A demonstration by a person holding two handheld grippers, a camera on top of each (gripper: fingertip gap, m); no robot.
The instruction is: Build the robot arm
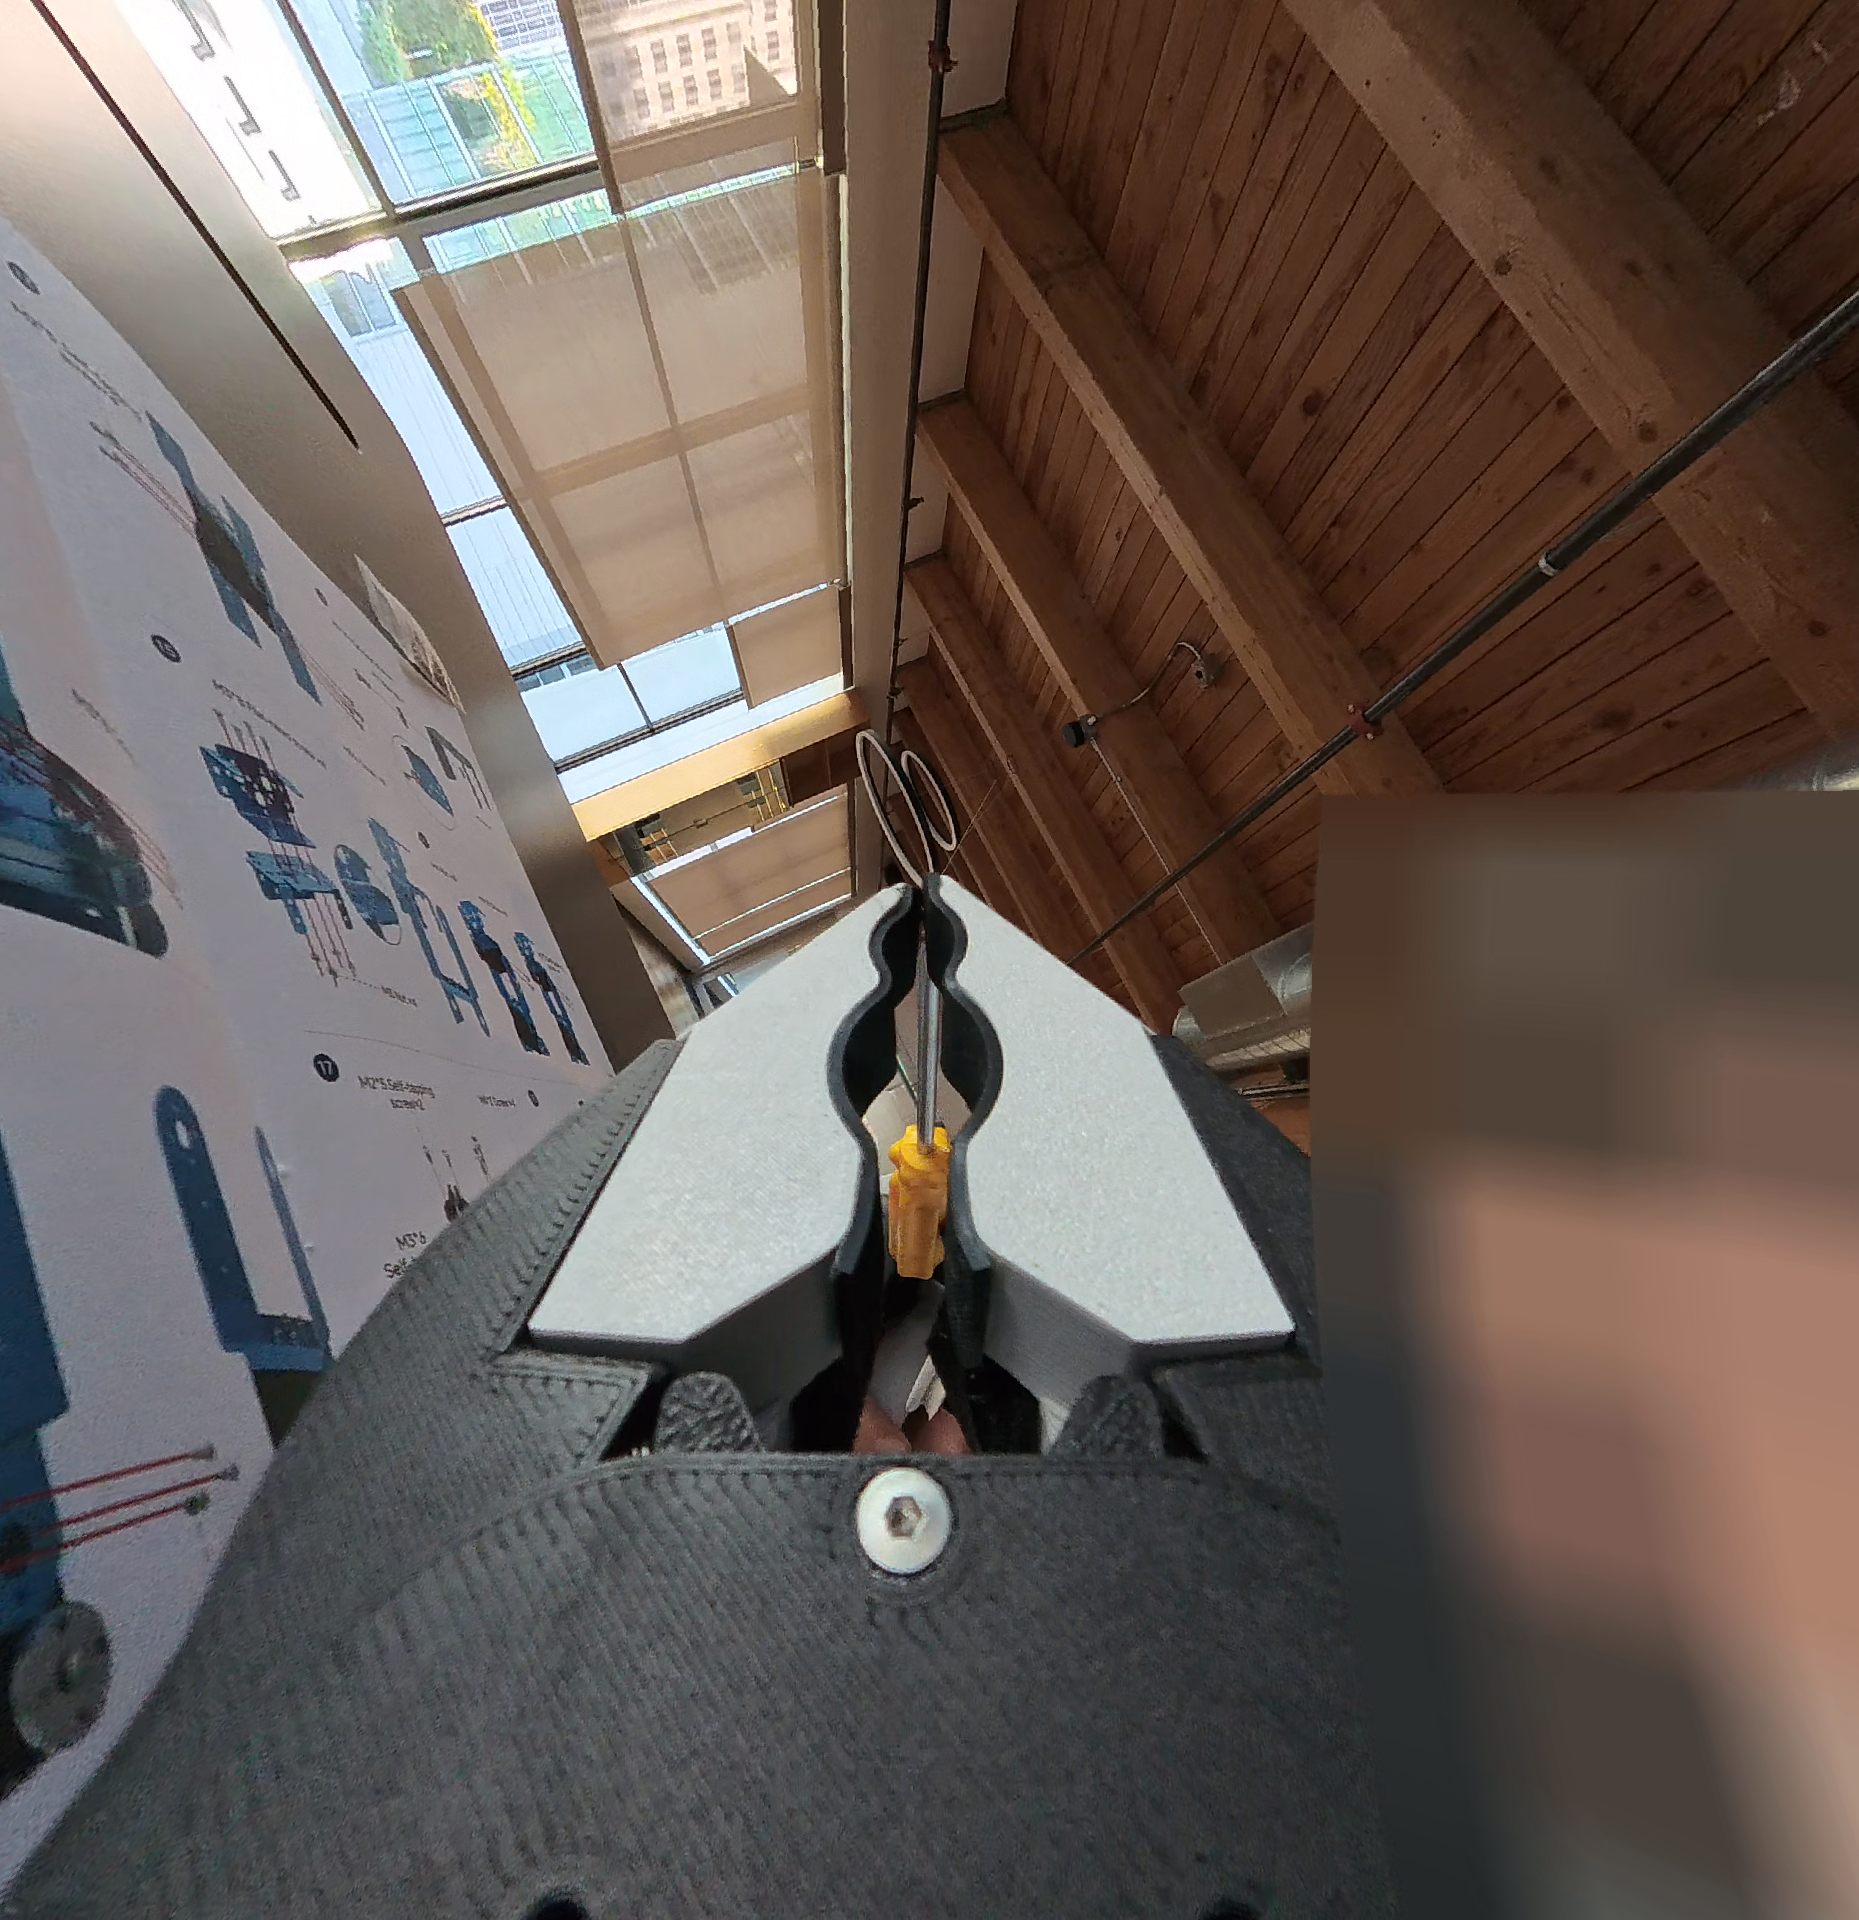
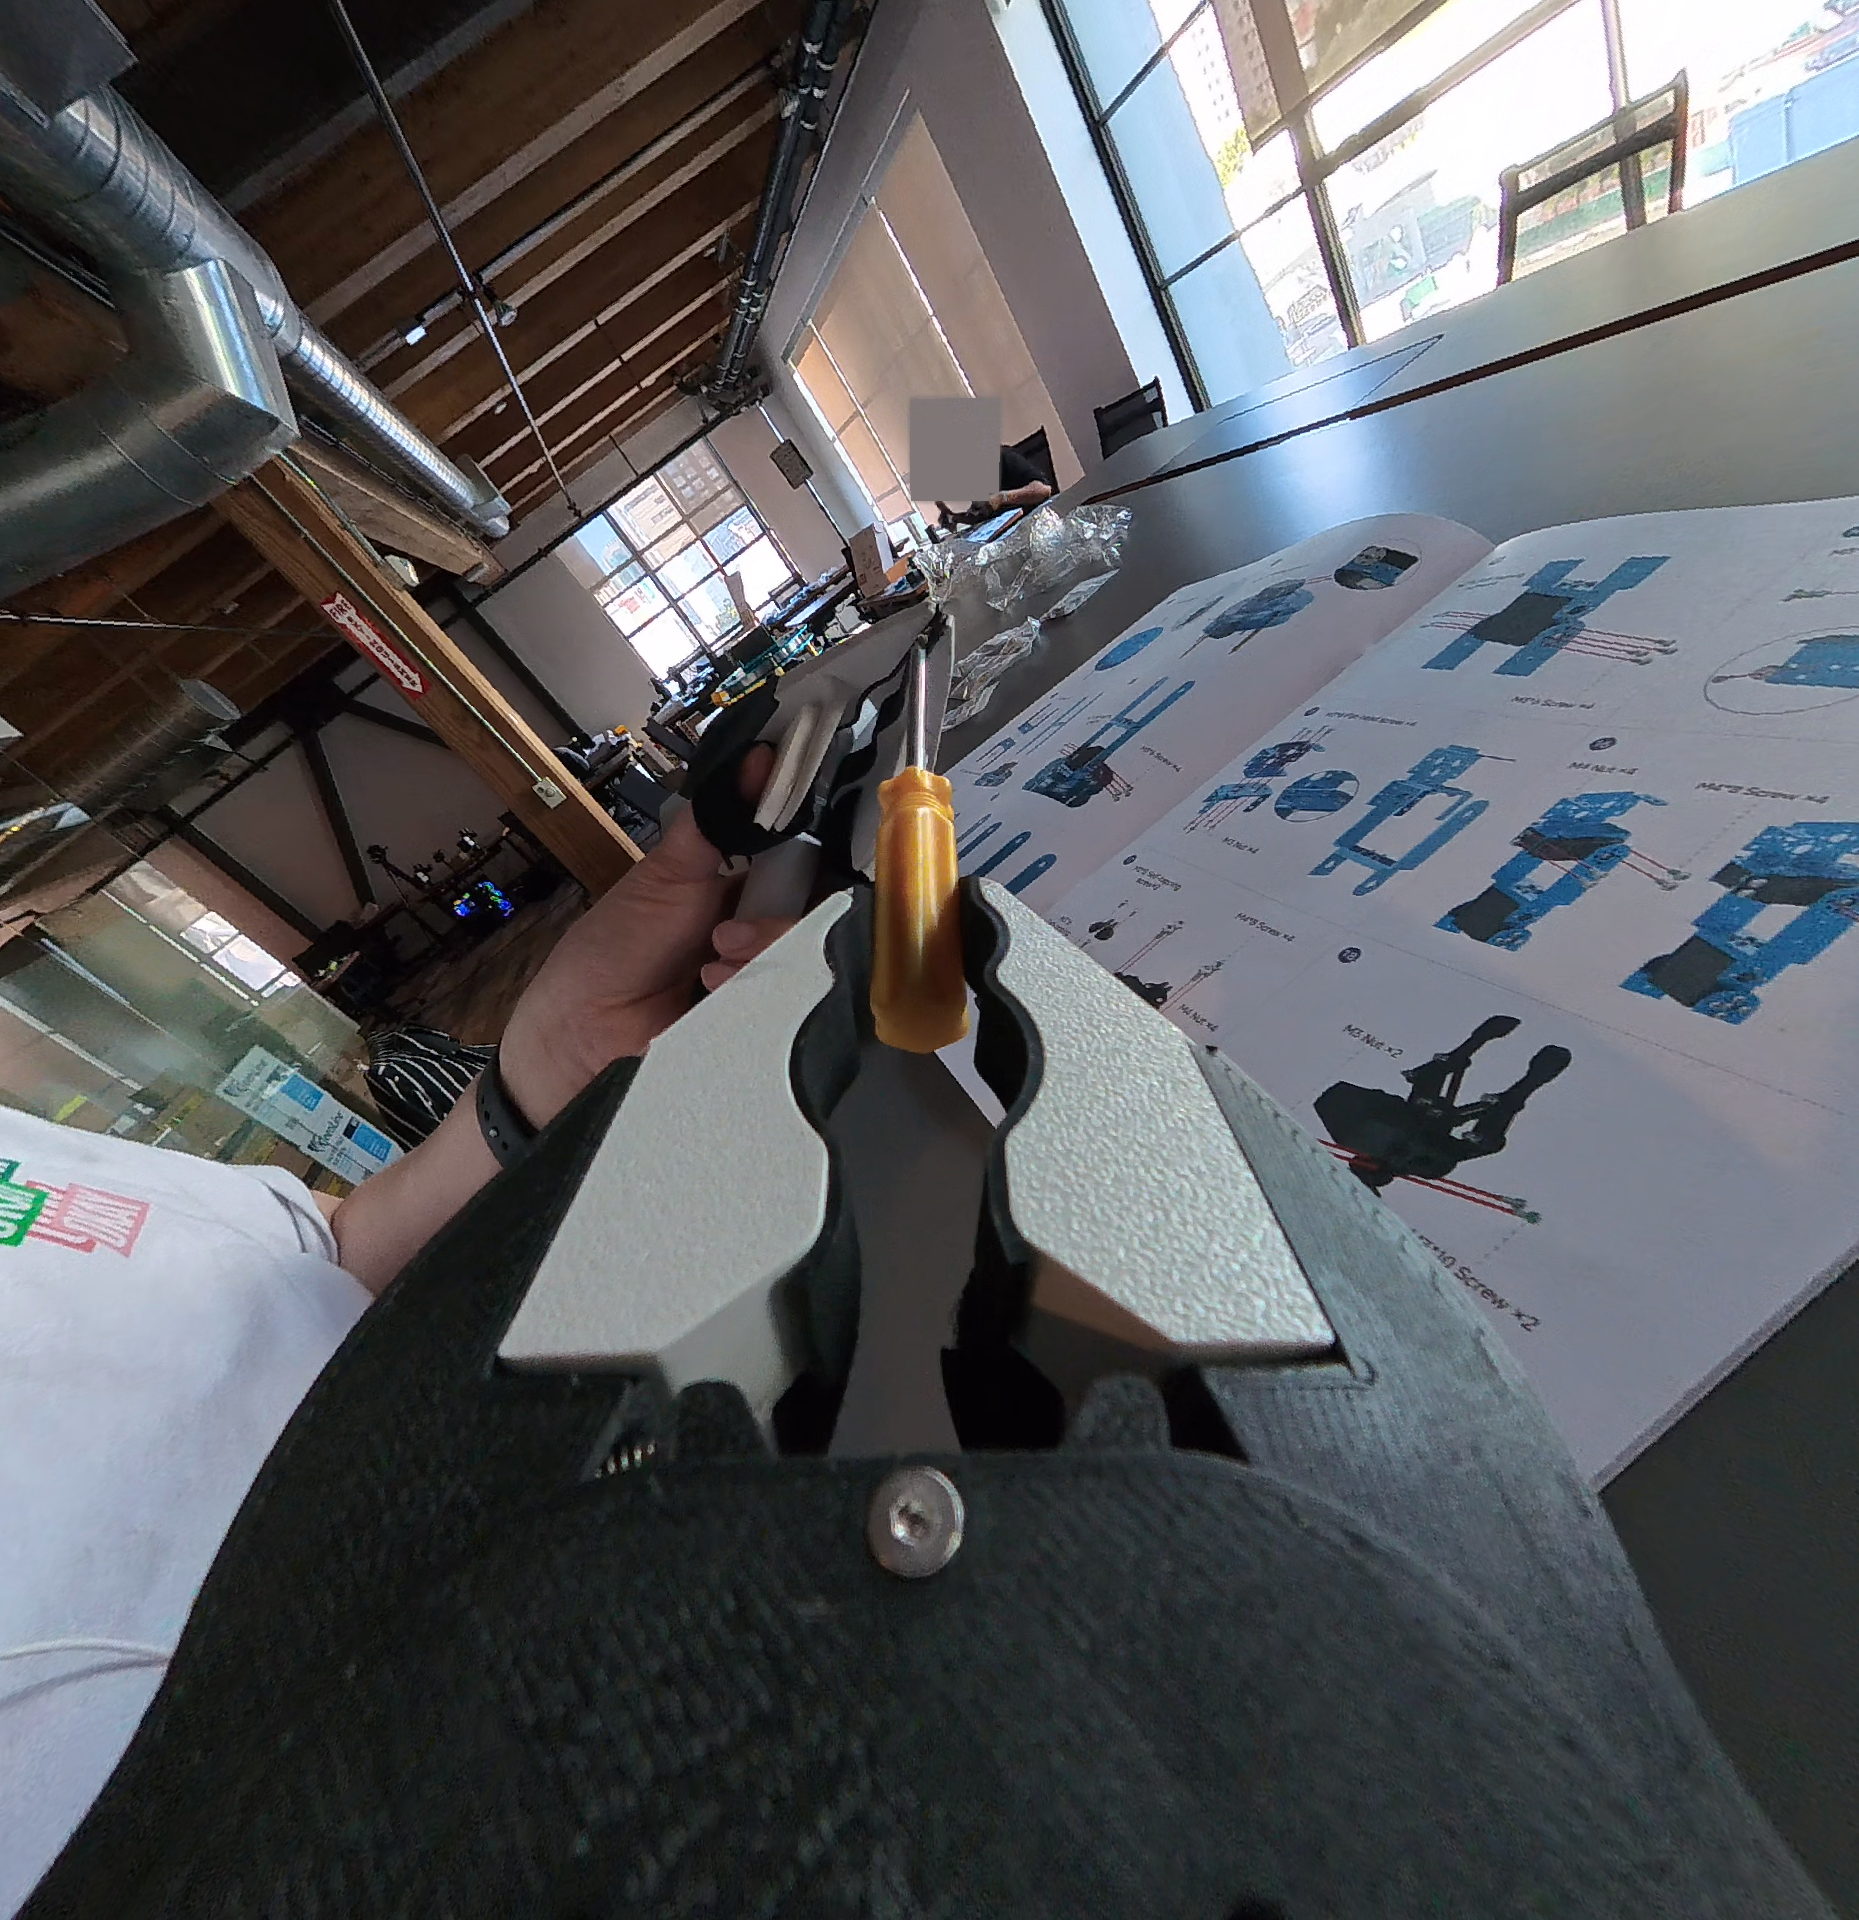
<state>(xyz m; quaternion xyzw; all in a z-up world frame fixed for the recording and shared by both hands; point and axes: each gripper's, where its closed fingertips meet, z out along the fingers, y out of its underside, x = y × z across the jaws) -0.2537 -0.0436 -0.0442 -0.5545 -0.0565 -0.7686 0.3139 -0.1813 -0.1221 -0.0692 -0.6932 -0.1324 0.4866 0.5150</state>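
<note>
Right gripper (image 2: 920, 935) clamped on the amber handle of a screwdriver (image 2: 917, 914), its shaft tip pinched between the narrowed, apparently closed fingers of the left gripper (image 1: 923, 894), above the open instruction booklet (image 2: 1527, 831) on the dark desk (image 2: 1735, 1610).

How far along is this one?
Done: a manual lies open on the table, with plastic bags beyond it. In hand: the right gripper clamps the screwdriver by its handle, and the left gripper pinches the shaft's tip. Left: cannot tell, as no parts or assembly are in view.
</note>
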